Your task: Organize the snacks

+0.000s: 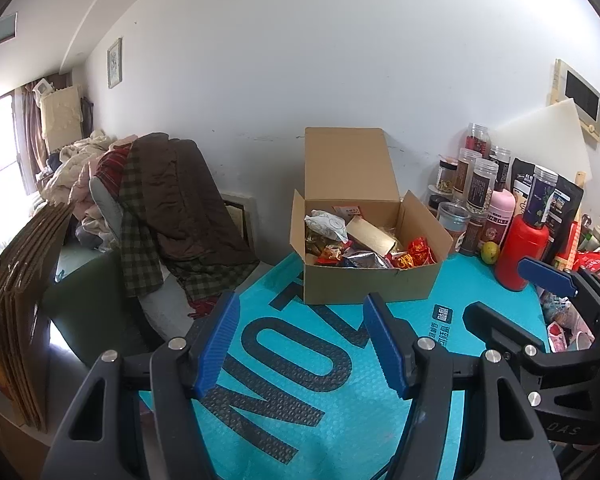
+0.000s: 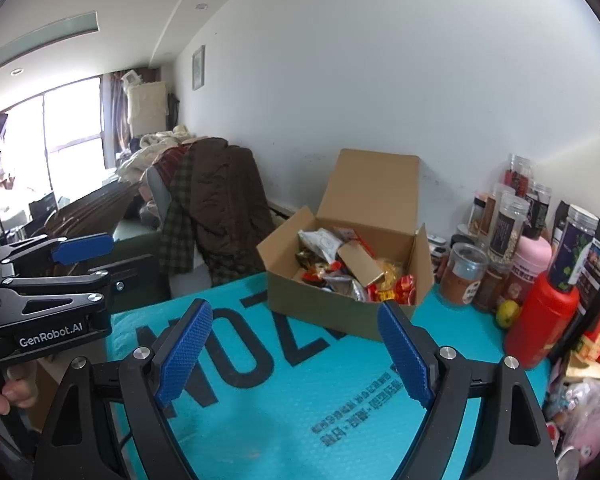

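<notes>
The box sits far on the blue mat — open top up, long side running left to right. Snacks fill it. Both grippers — left, right — gape wide, holding nothing.

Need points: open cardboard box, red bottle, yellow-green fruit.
open cardboard box (image 1: 364, 284), left wrist view, front wall
red bottle (image 2: 540, 320), right wrist view, body
small yellow-green fruit (image 1: 489, 252), left wrist view, middle

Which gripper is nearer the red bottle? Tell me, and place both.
Right. The right gripper hovers open over the teal mat with the red bottle close by on its right; the left gripper sits further left, also open.
</notes>
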{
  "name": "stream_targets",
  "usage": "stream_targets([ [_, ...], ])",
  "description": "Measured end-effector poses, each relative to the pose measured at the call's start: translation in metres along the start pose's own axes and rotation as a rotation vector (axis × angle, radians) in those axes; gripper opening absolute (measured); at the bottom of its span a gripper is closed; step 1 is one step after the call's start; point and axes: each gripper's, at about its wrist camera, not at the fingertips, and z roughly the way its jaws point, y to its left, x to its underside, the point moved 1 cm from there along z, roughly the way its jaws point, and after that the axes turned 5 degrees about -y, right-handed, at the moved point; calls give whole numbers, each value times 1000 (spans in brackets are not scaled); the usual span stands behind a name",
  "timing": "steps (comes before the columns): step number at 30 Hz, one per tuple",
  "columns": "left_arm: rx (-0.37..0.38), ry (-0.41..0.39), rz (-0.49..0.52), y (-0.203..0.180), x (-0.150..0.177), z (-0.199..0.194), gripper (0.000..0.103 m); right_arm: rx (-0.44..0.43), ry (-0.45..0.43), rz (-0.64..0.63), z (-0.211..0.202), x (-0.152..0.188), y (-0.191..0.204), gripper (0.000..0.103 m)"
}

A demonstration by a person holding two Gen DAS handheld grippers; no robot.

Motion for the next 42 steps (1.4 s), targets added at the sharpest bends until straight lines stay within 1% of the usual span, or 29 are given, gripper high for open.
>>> stream_targets([
  [8,-5,14,5,-2,6,-1,64,-4,3,-1,1,1,-1,87],
  [14,5,30,18,-8,10,-1,64,4,10,11,2,6,-3,88],
  [25,1,22,28,-13,8,-5,64,21,4,17,-5,7,-10,88],
  [30,2,30,34,-15,9,-5,64,27,8,22,-5,7,-10,88],
  [42,-13,32,35,-18,10,-6,64,16,12,21,-4,11,-12,88],
])
